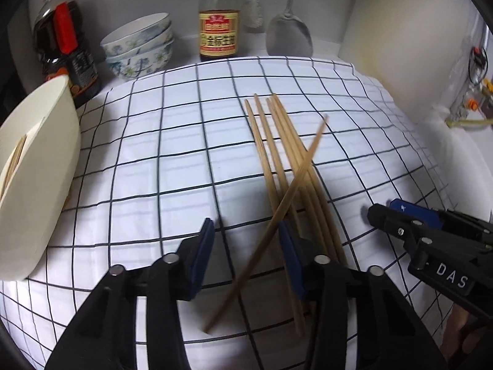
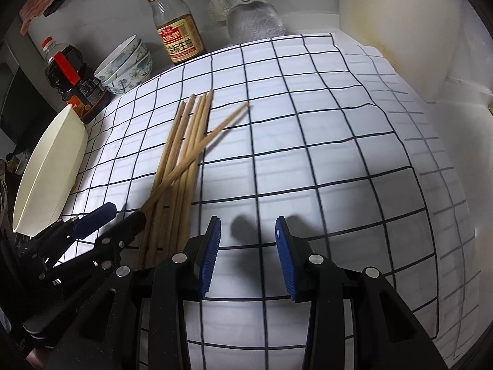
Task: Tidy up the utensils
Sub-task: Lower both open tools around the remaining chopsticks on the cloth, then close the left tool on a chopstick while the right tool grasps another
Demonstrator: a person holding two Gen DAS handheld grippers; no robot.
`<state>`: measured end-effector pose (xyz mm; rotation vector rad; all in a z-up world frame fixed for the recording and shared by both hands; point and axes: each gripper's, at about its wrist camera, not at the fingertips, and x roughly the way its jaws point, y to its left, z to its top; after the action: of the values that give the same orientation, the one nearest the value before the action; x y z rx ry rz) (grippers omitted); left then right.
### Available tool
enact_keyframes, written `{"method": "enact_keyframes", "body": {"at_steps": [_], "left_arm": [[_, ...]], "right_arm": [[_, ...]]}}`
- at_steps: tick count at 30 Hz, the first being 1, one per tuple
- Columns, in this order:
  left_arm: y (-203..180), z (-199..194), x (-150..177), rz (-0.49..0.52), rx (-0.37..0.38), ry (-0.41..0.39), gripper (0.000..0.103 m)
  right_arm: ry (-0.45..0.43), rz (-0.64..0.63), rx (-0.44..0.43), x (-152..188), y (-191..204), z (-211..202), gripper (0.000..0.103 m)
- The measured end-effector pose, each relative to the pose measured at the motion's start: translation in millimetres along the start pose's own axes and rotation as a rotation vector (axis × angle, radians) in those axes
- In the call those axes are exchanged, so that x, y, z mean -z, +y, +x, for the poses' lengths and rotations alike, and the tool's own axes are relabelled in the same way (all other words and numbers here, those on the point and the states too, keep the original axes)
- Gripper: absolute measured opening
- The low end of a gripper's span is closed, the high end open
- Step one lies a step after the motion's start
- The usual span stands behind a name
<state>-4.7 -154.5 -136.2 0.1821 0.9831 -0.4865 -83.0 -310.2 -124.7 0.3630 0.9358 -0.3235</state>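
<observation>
Several wooden chopsticks (image 1: 286, 151) lie side by side on the checked cloth (image 1: 172, 166); they also show in the right wrist view (image 2: 181, 160). One blurred chopstick (image 1: 277, 212) lies slanted across them, its near part between the open jaws of my left gripper (image 1: 246, 259). The pads do not close on it. My right gripper (image 2: 248, 256) is open and empty over bare cloth, right of the chopsticks. A cream holder (image 1: 34, 166) at the left has chopsticks inside; it also shows in the right wrist view (image 2: 49, 169).
At the back stand a dark sauce bottle (image 1: 64, 40), stacked patterned bowls (image 1: 138, 46), a soy sauce bottle (image 1: 218, 27) and a hanging metal spatula (image 1: 288, 35). A white wall (image 2: 400, 30) bounds the right side.
</observation>
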Motion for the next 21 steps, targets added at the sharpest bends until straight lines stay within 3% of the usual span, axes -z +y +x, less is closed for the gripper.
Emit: {"method": "enact_keyframes", "body": {"at_steps": [11,21], "left_arm": [[28,0,3,-0.095,0.001,0.01,0.008],[41,-4,7,-0.142,0.007,0.016,0.008]], "right_arm": [[0.001,-0.04,-0.022,-5,20,3,0.035],[0.014,-0.083,0.004,-9,33,14,0.035]]}}
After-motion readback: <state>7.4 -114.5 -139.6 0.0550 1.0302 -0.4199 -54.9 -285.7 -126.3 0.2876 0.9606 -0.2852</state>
